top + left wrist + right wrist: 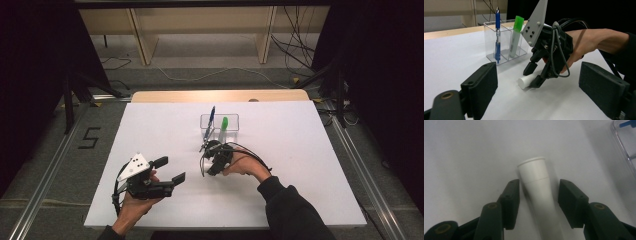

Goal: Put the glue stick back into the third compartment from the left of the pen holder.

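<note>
Tilting down at the table, the right hand-held gripper (537,195) straddles a white marker (537,185), jaws spread, pads not touching.

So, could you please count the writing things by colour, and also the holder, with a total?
Blue pen: 1
Green-capped marker: 1
White marker: 1
Clear holder: 1
Total: 4

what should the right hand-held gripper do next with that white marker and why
Probably close the jaws the rest of the way. The right hand-held gripper already straddles the white marker lying on the table, with a small gap showing on each side, so it is not yet gripped and cannot be lifted.
</note>
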The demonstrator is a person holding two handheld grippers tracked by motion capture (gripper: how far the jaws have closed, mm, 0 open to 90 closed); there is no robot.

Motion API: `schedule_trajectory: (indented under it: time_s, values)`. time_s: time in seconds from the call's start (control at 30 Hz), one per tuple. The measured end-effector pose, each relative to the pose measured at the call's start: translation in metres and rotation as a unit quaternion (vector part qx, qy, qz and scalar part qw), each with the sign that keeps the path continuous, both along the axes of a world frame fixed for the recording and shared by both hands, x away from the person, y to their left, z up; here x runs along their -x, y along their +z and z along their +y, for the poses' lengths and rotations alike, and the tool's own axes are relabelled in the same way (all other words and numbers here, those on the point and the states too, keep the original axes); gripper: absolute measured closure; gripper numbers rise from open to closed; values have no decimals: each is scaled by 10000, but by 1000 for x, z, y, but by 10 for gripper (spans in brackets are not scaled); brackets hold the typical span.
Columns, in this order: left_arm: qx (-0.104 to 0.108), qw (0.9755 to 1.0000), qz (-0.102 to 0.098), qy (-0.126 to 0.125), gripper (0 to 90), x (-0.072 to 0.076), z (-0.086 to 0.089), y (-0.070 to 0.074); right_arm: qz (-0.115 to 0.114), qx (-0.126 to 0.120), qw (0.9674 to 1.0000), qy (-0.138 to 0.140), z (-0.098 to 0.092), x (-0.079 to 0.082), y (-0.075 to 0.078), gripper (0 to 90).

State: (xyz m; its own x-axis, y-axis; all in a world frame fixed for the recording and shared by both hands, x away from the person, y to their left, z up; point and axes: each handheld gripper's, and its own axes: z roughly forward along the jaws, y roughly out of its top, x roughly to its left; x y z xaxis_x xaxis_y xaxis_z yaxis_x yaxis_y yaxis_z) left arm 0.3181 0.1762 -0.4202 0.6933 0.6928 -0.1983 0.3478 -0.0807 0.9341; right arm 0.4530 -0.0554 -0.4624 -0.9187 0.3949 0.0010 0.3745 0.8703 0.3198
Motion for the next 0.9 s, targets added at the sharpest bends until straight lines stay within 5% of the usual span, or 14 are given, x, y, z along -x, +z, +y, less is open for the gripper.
schedule_trajectory:
  time_s: [0.9]
  values:
    - [15, 10000, -5, -29, 150, 0, 0, 0, -19, 304, 9991, 304, 8, -1, 3, 677]
